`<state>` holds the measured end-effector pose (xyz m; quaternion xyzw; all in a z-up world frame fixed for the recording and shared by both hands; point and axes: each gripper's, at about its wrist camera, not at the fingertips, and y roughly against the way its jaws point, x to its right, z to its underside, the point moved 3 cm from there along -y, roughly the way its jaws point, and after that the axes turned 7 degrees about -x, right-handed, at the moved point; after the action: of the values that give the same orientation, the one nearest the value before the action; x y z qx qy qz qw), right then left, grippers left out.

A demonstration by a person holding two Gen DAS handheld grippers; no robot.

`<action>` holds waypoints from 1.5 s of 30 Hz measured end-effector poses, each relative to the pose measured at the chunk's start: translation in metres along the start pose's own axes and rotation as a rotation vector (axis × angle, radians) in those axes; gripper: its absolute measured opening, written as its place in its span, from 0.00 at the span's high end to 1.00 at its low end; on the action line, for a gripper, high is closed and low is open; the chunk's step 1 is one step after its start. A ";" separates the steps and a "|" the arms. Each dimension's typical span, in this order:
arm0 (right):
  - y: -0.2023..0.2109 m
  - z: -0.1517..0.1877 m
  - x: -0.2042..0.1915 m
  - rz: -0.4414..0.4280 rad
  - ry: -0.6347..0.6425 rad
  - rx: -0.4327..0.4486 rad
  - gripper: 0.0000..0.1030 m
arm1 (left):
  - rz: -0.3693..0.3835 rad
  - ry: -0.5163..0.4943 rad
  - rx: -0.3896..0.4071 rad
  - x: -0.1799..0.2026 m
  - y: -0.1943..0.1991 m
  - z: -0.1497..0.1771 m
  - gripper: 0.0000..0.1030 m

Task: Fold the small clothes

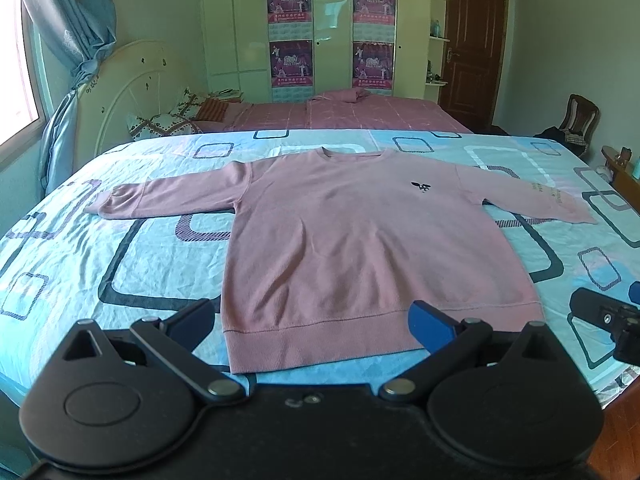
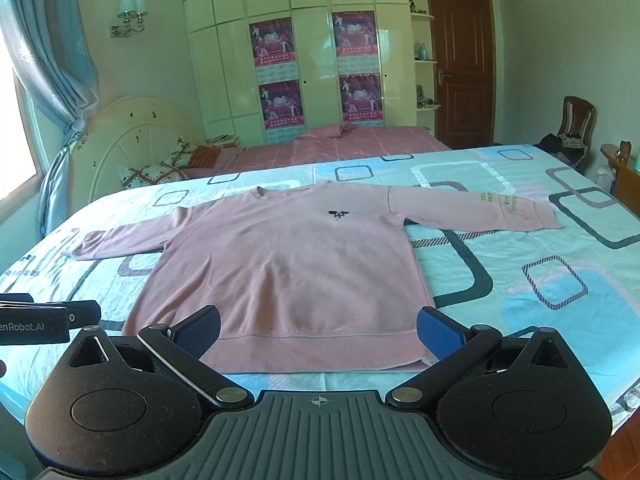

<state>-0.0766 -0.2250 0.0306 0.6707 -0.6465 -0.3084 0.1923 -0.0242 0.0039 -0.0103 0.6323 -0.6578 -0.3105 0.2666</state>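
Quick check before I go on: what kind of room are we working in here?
A home bedroom, most likely. The pink sweatshirt lies flat on a bed with a patterned blue sheet; a second bed with a white headboard and a built-in wardrobe stand behind.

Your left wrist camera looks forward between its spread fingers from just off the near edge of the blue patterned bedspread (image 1: 120, 248), facing the cream wardrobe wall (image 1: 240, 32). Your right wrist camera sits beside it, aimed the same way and equally near. Both views share the flat pink long-sleeved sweatshirt (image 1: 352, 240) (image 2: 288, 272), the far pink-covered bed (image 1: 360, 114) and the brown wooden door (image 2: 460, 72).
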 end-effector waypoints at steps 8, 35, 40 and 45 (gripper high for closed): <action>-0.009 -0.003 0.006 0.021 -0.009 -0.007 0.00 | -0.013 0.007 -0.007 -0.002 -0.011 -0.004 0.00; -0.067 -0.029 0.054 0.078 -0.112 -0.031 0.00 | -0.006 0.044 -0.037 -0.007 -0.084 -0.042 0.00; -0.088 -0.041 0.071 0.095 -0.134 -0.039 0.00 | -0.025 0.037 -0.038 -0.004 -0.104 -0.056 0.00; -0.112 -0.054 0.090 0.077 -0.165 -0.056 0.00 | -0.014 0.031 -0.044 0.003 -0.122 -0.068 0.00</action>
<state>0.0411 -0.3109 -0.0178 0.6123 -0.6765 -0.3728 0.1687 0.1079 -0.0047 -0.0565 0.6354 -0.6423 -0.3170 0.2886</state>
